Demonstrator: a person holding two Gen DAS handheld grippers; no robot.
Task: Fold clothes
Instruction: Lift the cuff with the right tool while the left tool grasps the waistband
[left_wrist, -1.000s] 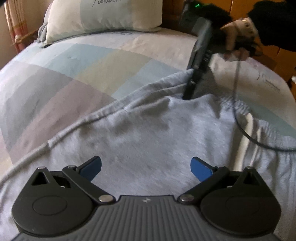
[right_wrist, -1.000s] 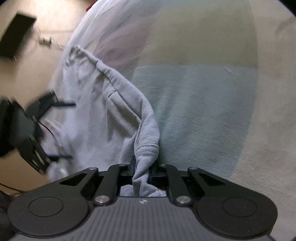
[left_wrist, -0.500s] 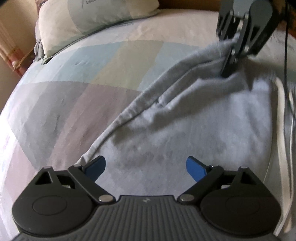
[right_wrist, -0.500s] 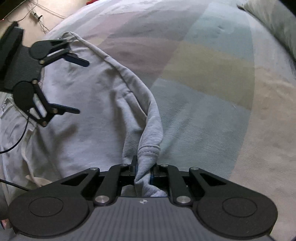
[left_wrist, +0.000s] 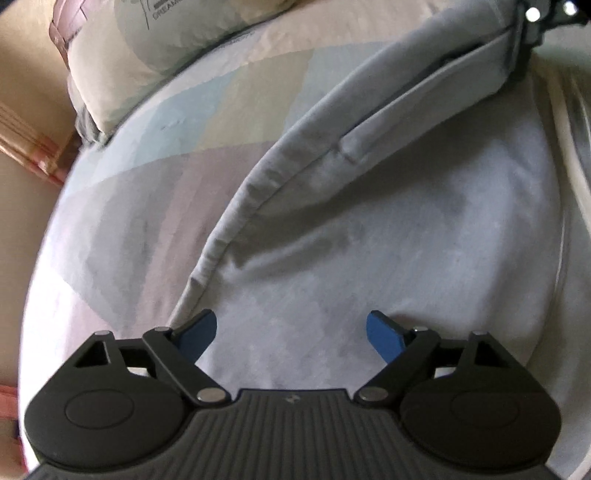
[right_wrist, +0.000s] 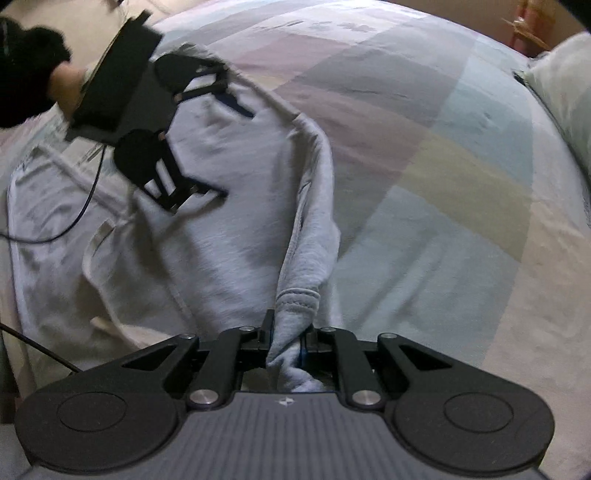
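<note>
One pastel-checked bed (right_wrist: 461, 177) fills both views. One grey garment (left_wrist: 369, 240) lies across it. One pillow (left_wrist: 155, 51) sits upper left. Two grippers: the right gripper (right_wrist: 288, 332) clamps the garment's hem; the left gripper (left_wrist: 291, 332), jaws apart and just narrowing, grips nothing.

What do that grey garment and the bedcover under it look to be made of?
Grey garment: seemingly soft, matte jersey or fleece knit; it drapes in thick folds, with a stitched hem at the pinched end. Bedcover: looks like thin, smooth woven cotton, matte, printed in pastel blocks, with fine creases.
</note>
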